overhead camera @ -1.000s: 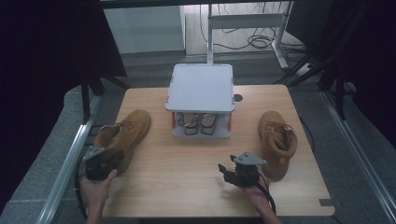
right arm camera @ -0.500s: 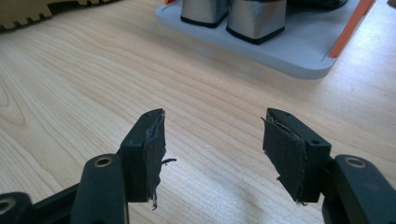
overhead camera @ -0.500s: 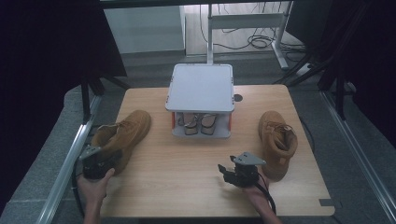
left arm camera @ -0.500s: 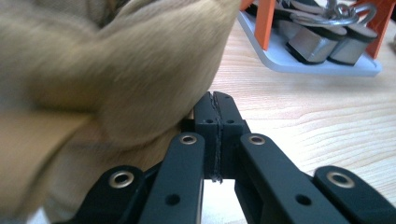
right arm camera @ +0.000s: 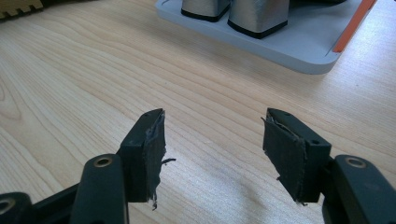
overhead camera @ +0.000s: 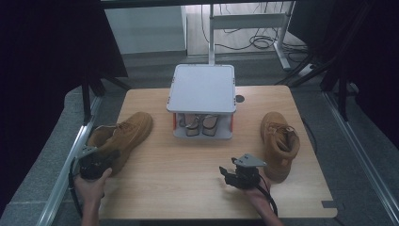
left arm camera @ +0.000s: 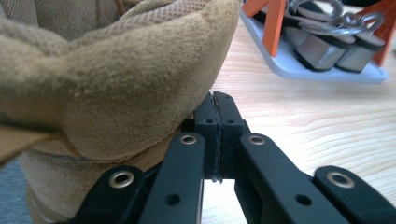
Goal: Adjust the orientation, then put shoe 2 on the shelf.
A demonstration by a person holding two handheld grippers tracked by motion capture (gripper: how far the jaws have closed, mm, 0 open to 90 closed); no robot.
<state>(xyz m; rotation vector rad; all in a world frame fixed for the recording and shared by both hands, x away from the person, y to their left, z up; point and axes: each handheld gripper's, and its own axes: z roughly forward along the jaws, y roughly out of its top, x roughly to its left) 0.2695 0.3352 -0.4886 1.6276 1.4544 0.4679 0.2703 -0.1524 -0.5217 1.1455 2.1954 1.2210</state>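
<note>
The left claw, jaws pressed together, sits beside the tan boot's collar, which hides its left side; whether suede is pinched is unclear. The right claw gapes over bare table.

Left boot: cut off by top and left edges in left gripper view, toe out of frame, heel collar blurred from closeness
Left gripper: jaws pressed together, contact with boot suede hidden behind the collar, cannot tell if anything is pinched
Shoes under rack: mostly hidden beneath rack top in high view, kind too small to tell
Rack in right gripper view: cropped by top edge
Right boot: heel partly behind right gripper
</note>
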